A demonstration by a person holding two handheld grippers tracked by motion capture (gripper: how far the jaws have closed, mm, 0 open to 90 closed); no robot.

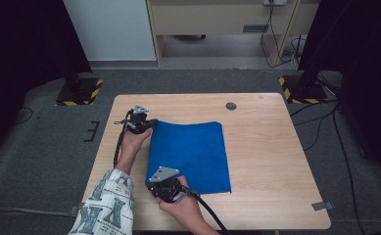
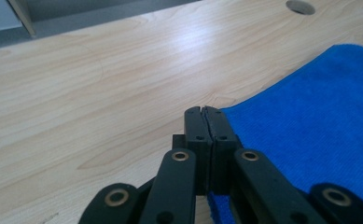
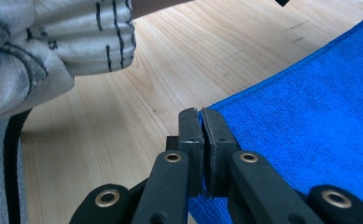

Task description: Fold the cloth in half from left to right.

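Indoors, wooden table (image 1: 266, 161), grey carpet (image 1: 41, 147)

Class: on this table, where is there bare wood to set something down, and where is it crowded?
Bare wood lies right of the blue cloth to the table's right edge, and along the far edge around the round hole. Crowded: the cloth's left edge, where the left gripper and right gripper pinch its corners.

Only the person's patterned sleeve (image 1: 107, 203) carries bold letter-like marks — too blurred to read — nothing else bears text.
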